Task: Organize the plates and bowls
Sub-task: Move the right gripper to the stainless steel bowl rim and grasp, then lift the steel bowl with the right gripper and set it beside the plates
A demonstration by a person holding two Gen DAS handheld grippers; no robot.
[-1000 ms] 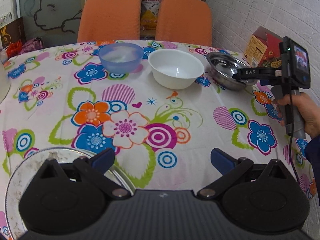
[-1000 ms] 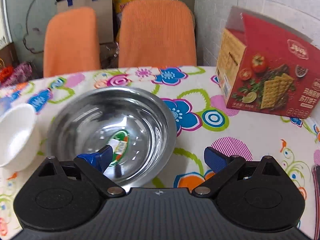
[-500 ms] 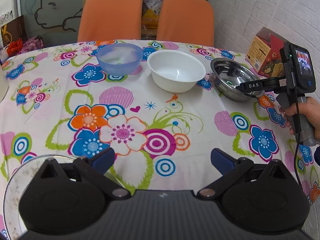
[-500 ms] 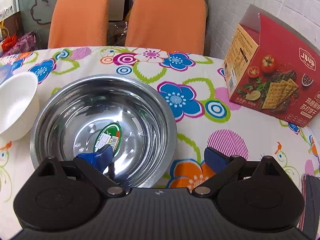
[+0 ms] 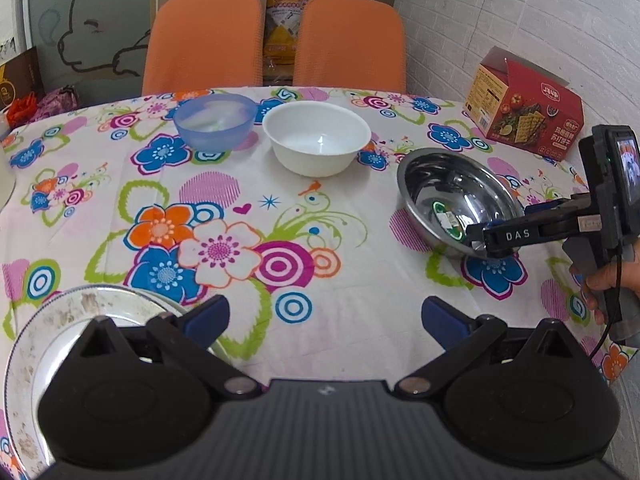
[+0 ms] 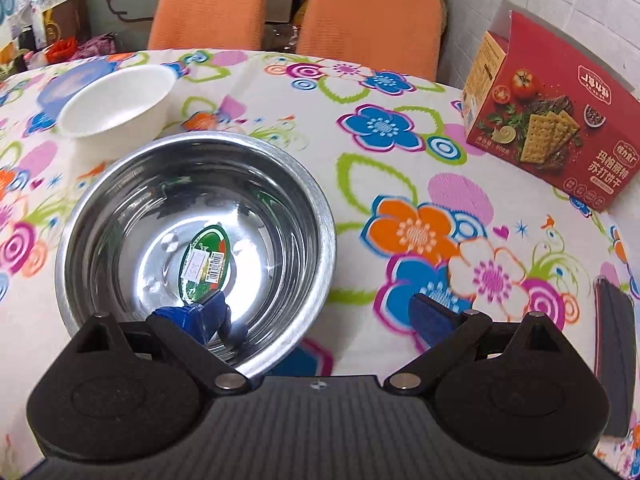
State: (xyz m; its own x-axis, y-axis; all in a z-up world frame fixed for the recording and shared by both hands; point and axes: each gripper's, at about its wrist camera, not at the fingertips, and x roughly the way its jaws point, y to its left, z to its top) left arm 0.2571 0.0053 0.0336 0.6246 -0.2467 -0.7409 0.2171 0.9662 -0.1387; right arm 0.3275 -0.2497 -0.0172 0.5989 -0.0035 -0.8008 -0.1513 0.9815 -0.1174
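Observation:
A steel bowl (image 5: 452,188) (image 6: 192,208) with a green sticker inside stands at the right of the flowered table. My right gripper (image 6: 320,314) (image 5: 478,240) is open and straddles the bowl's near rim, with its left finger inside the bowl and its right finger outside. A white bowl (image 5: 316,140) (image 6: 116,102) and a translucent blue bowl (image 5: 214,120) stand side by side farther back. At the front left lies a speckled plate (image 5: 52,320). My left gripper (image 5: 324,316) hangs open above the cloth, its left finger over the plate's edge.
A red cracker box (image 5: 524,108) (image 6: 552,120) stands at the right near the brick wall. Two orange chairs (image 5: 204,40) (image 5: 348,40) are behind the table. A hand (image 5: 600,280) holds the right gripper. A dark flat object (image 6: 612,360) lies at the table's right edge.
The steel bowl now sits nearer the front and farther from the white bowl, with the right gripper still astride its rim. The left gripper's view has drawn back and risen a little.

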